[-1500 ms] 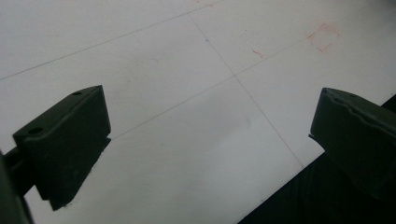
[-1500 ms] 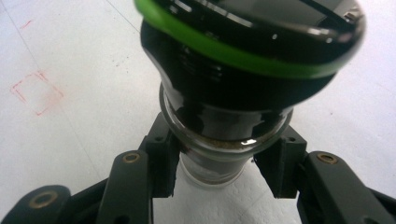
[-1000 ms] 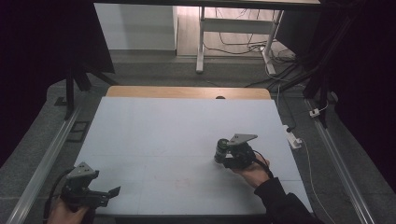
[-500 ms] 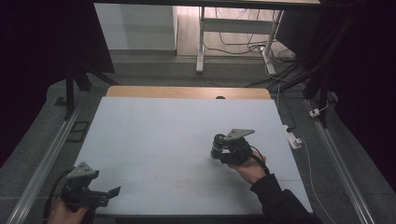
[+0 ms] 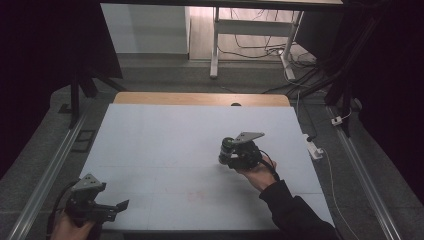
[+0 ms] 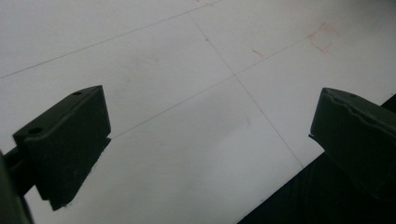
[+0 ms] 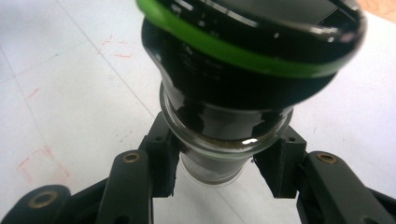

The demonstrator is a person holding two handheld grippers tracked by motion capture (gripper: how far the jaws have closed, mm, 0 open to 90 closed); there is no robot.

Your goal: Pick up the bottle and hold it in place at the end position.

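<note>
Two jaws of right gripper (image 7: 219,175) clamp glass jar (image 7: 224,140) by its neck, centre-right of high view | left gripper (image 6: 210,140) open, empty | risk: smooth glass slips, heavy black lid (image 7: 252,37) tips it.

The high view looks forward and down from above the near edge of the desk (image 5: 165,135), taking in its whole white top. The left gripper view sits close over the near left corner. The right gripper view hangs closer still, right of centre, sharing that white surface.
</note>
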